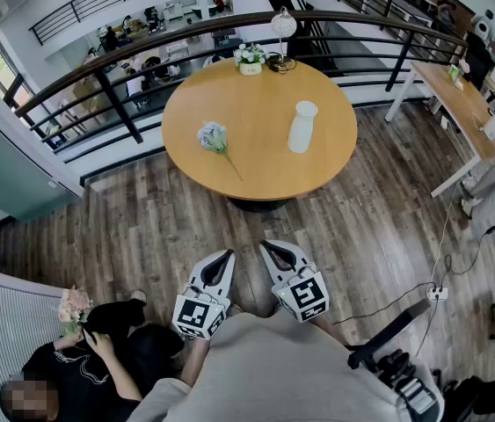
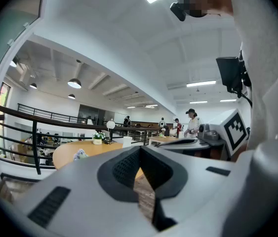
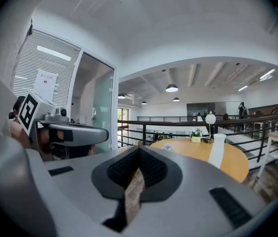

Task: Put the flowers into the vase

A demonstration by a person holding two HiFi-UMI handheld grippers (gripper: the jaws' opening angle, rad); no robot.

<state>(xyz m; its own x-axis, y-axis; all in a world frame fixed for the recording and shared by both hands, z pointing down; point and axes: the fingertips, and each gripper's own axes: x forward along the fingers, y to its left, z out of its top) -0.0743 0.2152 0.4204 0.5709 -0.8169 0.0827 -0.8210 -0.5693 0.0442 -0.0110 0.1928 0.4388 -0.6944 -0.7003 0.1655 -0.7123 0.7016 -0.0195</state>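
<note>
No brand or label can be read anywhere. The only print is the black-and-white square pattern on each marker cube (image 1: 199, 315), one cube per gripper, and a sign (image 3: 45, 84) on the slatted wall in the right gripper view whose writing is too small to make out. One round wooden tabletop (image 1: 256, 161) stands by the curved railing (image 1: 124, 47) and carries four things. A single flower (image 1: 214, 139) with a pale bloom and green stem lies flat on the left part. One white vase (image 1: 302, 127) stands upright on the right part, well apart from the flower and with nothing in it. One small pot (image 1: 251, 60) of white blossoms and one lamp (image 1: 283, 25) with a round shade sit at the far edge. The flower is on the tabletop, not in the vase. Two grippers are held low over the wooden floor (image 1: 141, 236), short of the tabletop, side by side and pointing toward it. The left gripper (image 1: 227, 258) is clenched with its jaws meeting at the tip and nothing between them. The right gripper (image 1: 269, 248) is likewise clenched and empty. At lower left one person (image 1: 98, 359) in black sits on the floor beside a bouquet (image 1: 75, 306) of pink flowers.
</note>
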